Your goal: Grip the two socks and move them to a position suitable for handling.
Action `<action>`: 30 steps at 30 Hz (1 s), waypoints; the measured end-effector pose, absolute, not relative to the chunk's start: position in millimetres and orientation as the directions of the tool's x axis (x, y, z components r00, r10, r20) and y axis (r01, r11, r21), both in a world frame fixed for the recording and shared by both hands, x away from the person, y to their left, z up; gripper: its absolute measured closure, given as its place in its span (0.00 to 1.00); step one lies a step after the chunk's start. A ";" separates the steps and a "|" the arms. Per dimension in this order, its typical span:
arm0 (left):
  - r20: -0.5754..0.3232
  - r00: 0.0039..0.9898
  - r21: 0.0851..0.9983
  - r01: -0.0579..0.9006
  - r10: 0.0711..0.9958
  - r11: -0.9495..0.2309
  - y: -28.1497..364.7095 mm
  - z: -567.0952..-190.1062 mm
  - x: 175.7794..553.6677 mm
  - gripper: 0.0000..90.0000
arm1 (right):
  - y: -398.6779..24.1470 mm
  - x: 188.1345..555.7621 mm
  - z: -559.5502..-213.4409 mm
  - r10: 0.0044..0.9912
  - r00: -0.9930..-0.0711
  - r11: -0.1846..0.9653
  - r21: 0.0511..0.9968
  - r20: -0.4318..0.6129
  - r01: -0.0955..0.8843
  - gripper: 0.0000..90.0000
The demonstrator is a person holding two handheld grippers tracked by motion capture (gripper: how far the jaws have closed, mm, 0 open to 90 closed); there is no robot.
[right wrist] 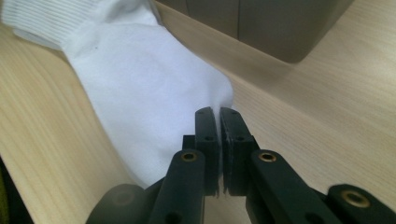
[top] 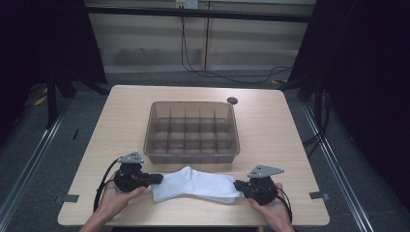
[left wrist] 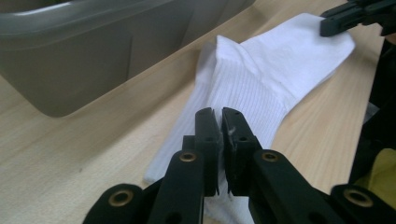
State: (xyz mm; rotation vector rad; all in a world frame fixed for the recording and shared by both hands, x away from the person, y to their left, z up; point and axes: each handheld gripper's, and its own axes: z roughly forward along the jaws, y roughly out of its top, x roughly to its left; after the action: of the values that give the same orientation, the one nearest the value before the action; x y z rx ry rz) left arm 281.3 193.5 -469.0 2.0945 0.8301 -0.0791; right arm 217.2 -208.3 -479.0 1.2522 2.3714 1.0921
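White sock [top: 196, 184] is light and floppy (will sag mid-span), so pinch both ends: left gripper [top: 155, 178] and right gripper [top: 238, 184] jaws clamped on fabric.

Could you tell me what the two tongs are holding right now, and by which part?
Both hold the white sock: the left tongs pinch its ribbed cuff end, and the right tongs pinch its toe end.
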 end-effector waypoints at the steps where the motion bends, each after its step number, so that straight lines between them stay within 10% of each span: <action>1: -0.341 0.777 0.700 0.586 0.529 -0.409 193.2 -469.0 280.8 0.95 | -208.5 217.6 -479.6 0.789 -0.602 0.351 0.713 0.123 0.606 0.97; 9: -0.319 0.767 0.698 0.588 0.557 -0.409 193.3 -470.2 283.9 0.67 | -207.0 218.5 -484.7 0.787 -0.605 0.367 0.698 0.120 0.615 0.94; 17: -0.260 0.832 0.689 0.515 0.490 -0.510 167.9 -479.4 281.9 0.87 | -203.9 218.6 -484.2 0.779 -0.615 0.373 0.695 0.126 0.615 0.83; 30: -0.203 0.825 0.660 0.513 0.527 -0.549 174.2 -491.3 271.5 0.88 | -199.5 223.2 -493.3 0.792 -0.594 0.364 0.674 0.140 0.643 0.58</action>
State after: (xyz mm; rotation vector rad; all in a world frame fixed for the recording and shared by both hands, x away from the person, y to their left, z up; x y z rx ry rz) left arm 271.5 174.2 -491.3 2.2562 0.7576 0.0244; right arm 223.2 -199.5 -493.3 1.2913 2.4146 1.0475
